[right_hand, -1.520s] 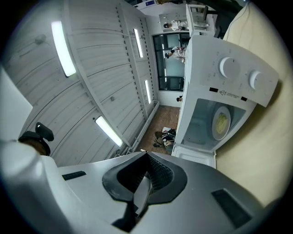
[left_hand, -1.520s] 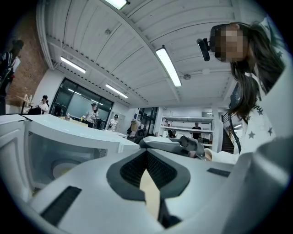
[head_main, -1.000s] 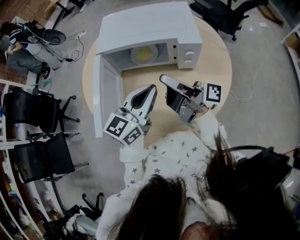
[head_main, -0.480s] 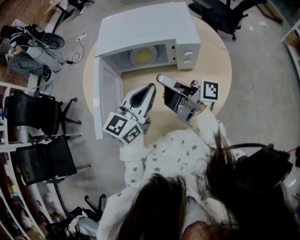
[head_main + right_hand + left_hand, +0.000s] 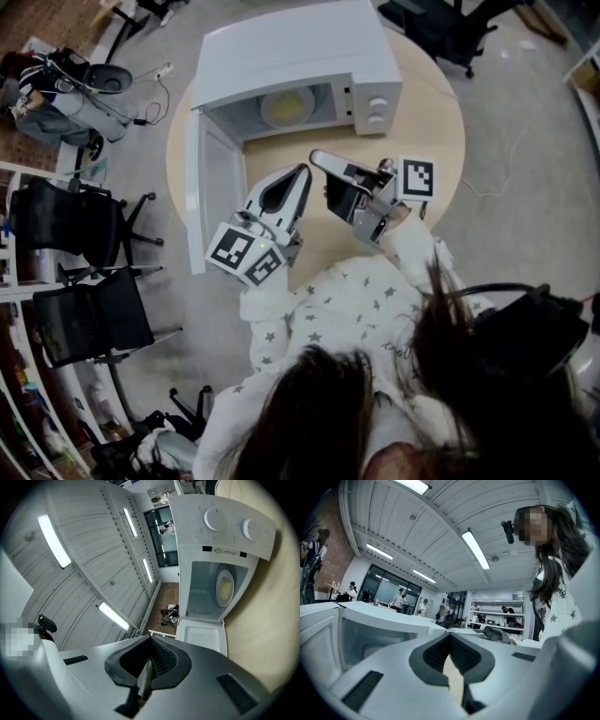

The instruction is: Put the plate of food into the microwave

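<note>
Plate of food [image 5: 286,108] sits inside the open microwave [image 5: 281,52] while the left gripper [image 5: 304,172] and right gripper [image 5: 317,157] hover empty, jaws pressed together, above the surface [image 5: 427,131]; what seems left is pushing the door [image 5: 211,197] shut.

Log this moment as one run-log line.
white plate of yellow food: inside white microwave | microwave door: open | left gripper: shut, empty | right gripper: shut, empty

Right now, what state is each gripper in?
Left gripper: jaws closed, holding nothing.
Right gripper: jaws closed, holding nothing.
</note>
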`<state>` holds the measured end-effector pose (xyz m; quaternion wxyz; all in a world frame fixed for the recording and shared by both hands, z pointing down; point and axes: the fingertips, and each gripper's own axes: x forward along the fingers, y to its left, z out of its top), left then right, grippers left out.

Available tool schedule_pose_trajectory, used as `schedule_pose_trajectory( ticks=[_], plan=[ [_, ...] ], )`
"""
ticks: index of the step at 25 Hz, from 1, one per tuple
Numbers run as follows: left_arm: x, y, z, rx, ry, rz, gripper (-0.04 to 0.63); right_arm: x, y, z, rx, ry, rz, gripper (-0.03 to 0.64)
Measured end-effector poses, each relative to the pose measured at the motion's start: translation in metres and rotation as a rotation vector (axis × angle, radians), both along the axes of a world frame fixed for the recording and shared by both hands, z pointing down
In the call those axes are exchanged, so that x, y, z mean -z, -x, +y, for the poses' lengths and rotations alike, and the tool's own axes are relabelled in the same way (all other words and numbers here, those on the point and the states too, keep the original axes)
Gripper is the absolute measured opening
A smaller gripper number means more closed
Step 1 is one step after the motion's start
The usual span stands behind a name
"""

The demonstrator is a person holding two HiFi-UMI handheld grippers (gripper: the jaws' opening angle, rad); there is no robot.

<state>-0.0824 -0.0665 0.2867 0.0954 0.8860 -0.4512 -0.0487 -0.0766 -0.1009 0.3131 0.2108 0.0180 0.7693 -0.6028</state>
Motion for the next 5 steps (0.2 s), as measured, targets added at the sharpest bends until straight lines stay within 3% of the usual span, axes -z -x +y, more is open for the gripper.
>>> schedule_pose_trajectory(
  ticks=[5],
  plan=[
    [-0.0027,-0.0015,-0.0009,-0.003,0.006,-0.004,-0.005,-0.0010,0.0003,0.0005,0.005,0.002,0.001,0.006]
  ],
)
